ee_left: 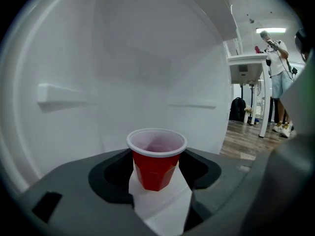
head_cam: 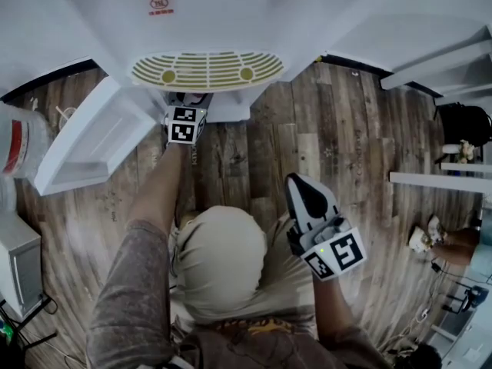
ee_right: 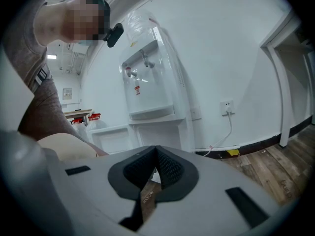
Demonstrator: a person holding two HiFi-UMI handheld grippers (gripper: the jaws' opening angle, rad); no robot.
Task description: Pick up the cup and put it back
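Observation:
A red plastic cup (ee_left: pixel 156 161) with a white rim stands upright between the jaws of my left gripper (ee_left: pixel 157 183), whose dark pads sit against its two sides. It is inside the white lower cabinet (ee_left: pixel 113 77) of a water dispenser (head_cam: pixel 207 21). In the head view only the left gripper's marker cube (head_cam: pixel 184 124) shows, and its jaws and the cup are hidden under the dispenser's front. My right gripper (head_cam: pixel 306 198) hangs over the person's knee with its jaws shut and nothing between them; in its own view the right gripper (ee_right: pixel 155 151) points at the dispenser (ee_right: pixel 147 82).
The cabinet door (head_cam: pixel 92 141) stands open to the left. A yellow drip grille (head_cam: pixel 206 69) juts out above the cabinet. A water bottle (head_cam: pixel 19 141) and a white box (head_cam: pixel 17 271) are at the left. Another person (ee_left: pixel 278 63) stands by a table, with a backpack (ee_left: pixel 237 109) nearby.

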